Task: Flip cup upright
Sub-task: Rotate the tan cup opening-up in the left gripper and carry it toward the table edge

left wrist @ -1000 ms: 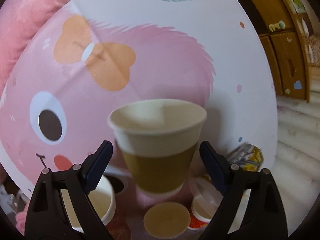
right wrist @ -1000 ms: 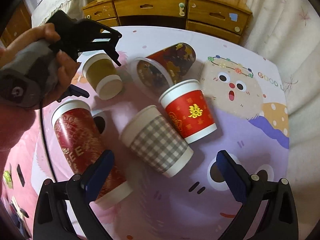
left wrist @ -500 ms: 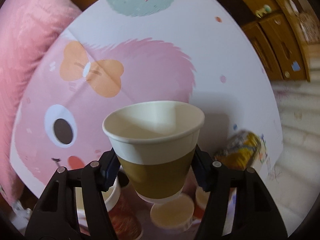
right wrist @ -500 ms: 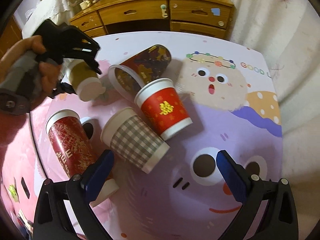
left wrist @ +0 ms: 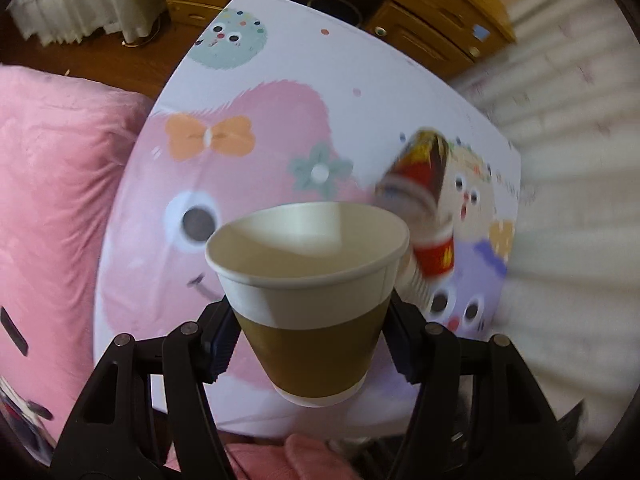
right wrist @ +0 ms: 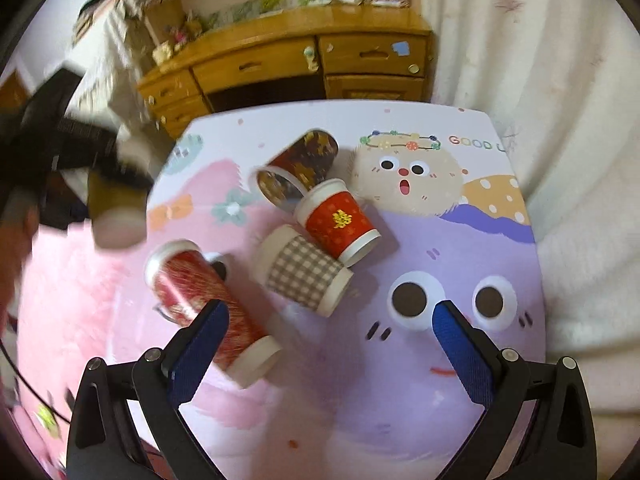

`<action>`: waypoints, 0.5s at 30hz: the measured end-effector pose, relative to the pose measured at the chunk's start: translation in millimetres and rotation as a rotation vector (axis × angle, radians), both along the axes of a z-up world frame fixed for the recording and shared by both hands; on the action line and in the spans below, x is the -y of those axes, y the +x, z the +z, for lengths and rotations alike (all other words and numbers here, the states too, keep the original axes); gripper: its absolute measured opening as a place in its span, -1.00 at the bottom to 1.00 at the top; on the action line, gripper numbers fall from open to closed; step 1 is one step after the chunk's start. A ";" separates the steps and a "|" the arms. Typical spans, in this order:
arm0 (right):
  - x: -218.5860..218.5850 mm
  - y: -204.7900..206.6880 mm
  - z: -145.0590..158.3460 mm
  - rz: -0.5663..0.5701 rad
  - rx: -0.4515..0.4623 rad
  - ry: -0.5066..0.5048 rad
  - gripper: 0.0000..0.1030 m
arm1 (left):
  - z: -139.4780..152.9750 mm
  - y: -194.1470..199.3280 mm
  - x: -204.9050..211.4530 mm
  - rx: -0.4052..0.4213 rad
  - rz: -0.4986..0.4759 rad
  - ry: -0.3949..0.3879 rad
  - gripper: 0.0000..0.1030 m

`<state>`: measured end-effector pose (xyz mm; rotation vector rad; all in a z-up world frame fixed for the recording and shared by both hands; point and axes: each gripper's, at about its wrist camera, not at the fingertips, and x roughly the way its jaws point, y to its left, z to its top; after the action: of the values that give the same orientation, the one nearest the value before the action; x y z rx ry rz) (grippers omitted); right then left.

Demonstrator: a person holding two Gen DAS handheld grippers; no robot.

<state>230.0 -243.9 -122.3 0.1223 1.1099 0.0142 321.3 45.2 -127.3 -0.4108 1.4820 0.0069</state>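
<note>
**Cup aloft, mouth up, set-down pending**

Held off the bench (left wrist: 280, 64) in left tongs (left wrist: 310, 344): brown-sleeved paper cup (left wrist: 310, 300), rim up, base down, pinched at the sleeve by both blue pads. Right tongs (right wrist: 328, 352) spread wide, gripping nothing, hovering over the cartoon-print cloth near the bench's front.

Seen from the right wrist cam: same cup (right wrist: 116, 208) blurred at far left, apparently beyond the bench edge, so prob. in fast motion. Four other cups lying on their sides mid-bench: glitter-red tall cup (right wrist: 208, 304), checked cup (right wrist: 304, 272), red cup w/ gold emblem (right wrist: 340, 224), dark patterned cup (right wrist: 300, 164). Last three bunched close, some touching.

Risks, as judged:
- Thin paper wall + firm squeeze = dented sleeve, maybe an oval rim; too soft a squeeze = slip through the pads, since the taper narrows downward.
- Speed at touchdown: base landing tilted, then tipping over on release.
- Drop point too near the edge, w/ pink cushion (left wrist: 52, 208) alongside: cup off the bench altogether.
- Drop point too near the pile: nudging a lying cup, which could roll, esp. the tall one.
- Cloth creases under the base: wobble after letting go.

Safest bet, by the look of it: open pink patch left of the pile, slow descent, level base, then release.
</note>
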 end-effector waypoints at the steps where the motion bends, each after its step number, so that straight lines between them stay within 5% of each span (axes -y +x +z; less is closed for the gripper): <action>1: -1.7 -6.7 6.1 -0.018 0.012 0.011 1.00 | 3.3 -10.0 -0.4 0.001 -0.014 0.001 0.17; 8: -24.3 -73.6 37.0 -0.099 0.066 0.078 1.00 | 24.4 -92.1 -6.2 0.035 -0.098 0.002 0.17; 15: -43.0 -142.0 29.5 -0.154 0.028 0.145 1.00 | 2.8 -153.4 -3.7 0.005 -0.178 -0.016 0.17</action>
<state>88.0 -200.9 -92.8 0.3365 1.0682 -0.0411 167.9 48.8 -124.5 -0.2902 1.5103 -0.1471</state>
